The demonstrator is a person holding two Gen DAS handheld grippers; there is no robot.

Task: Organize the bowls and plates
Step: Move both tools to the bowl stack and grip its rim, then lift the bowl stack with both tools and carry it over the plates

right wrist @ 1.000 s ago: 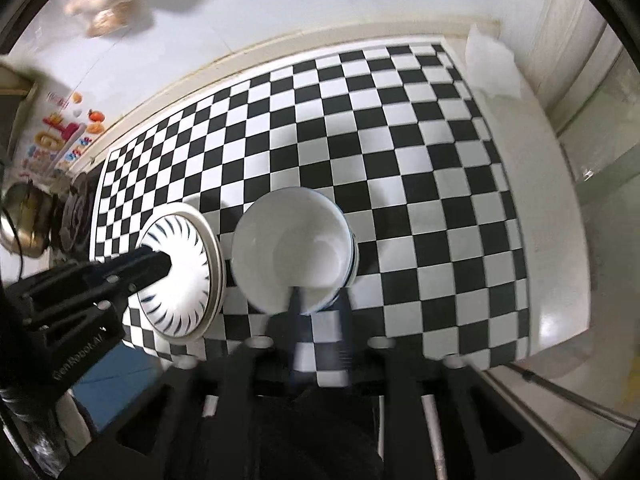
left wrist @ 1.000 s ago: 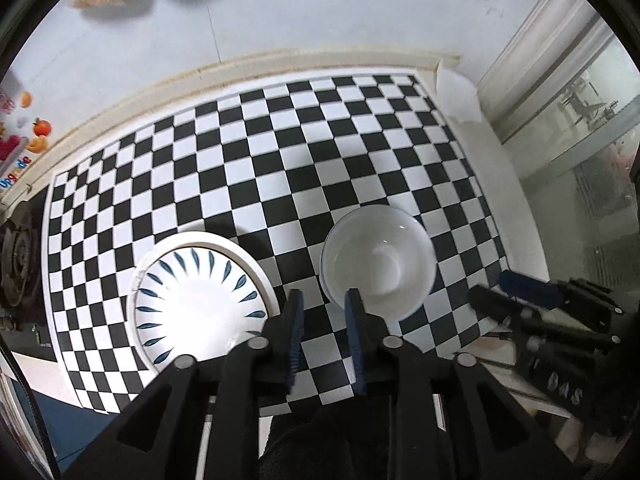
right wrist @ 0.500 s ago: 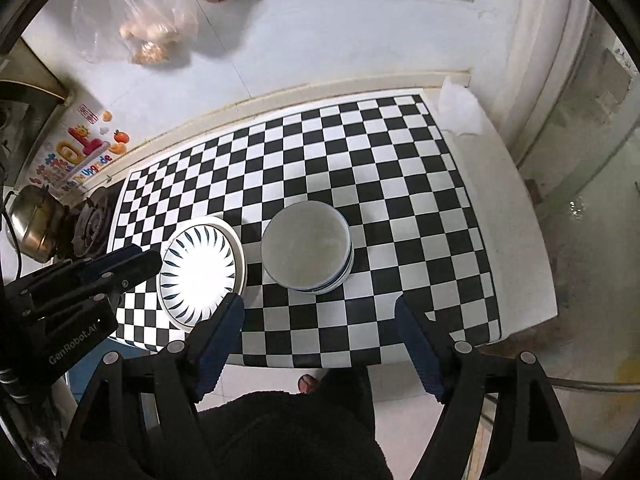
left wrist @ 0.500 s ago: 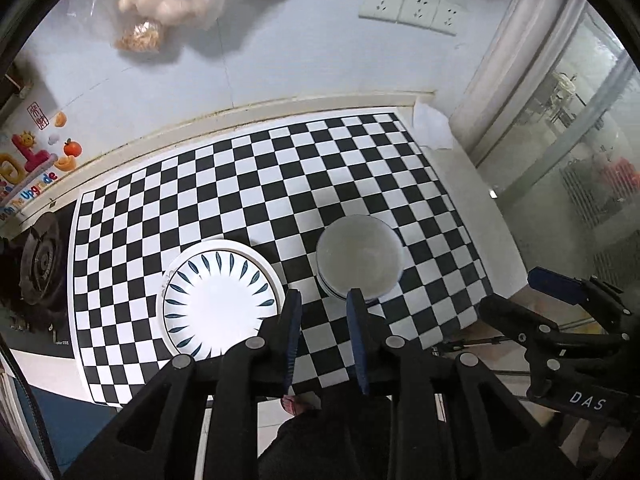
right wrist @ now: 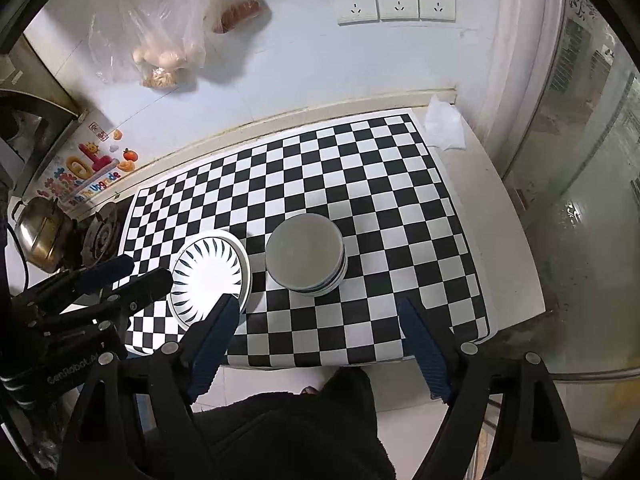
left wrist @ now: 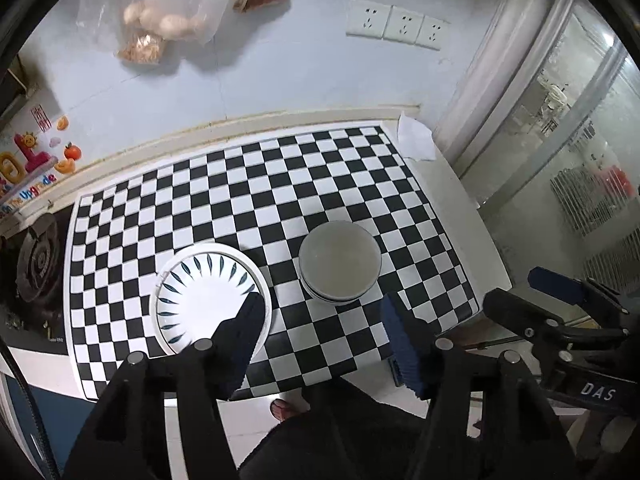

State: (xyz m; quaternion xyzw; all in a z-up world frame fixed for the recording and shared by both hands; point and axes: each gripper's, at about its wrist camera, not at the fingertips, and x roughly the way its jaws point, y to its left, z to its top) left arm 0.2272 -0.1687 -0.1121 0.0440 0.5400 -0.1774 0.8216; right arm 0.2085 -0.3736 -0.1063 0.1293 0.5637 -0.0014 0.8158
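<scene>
With both tools raised above the checkered mat (left wrist: 280, 184), the left gripper (left wrist: 320, 316) and right gripper (right wrist: 316, 320) hang released, jaws just opened, nothing between them; the stacked bowls (right wrist: 304, 254) sit centre frame, the plates (right wrist: 210, 274) just left, apparently sorted by kind.

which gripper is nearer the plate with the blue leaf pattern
Left. The left gripper hangs open above the plate's near edge; the right gripper hangs open further right, before the stacked bowls.
</scene>
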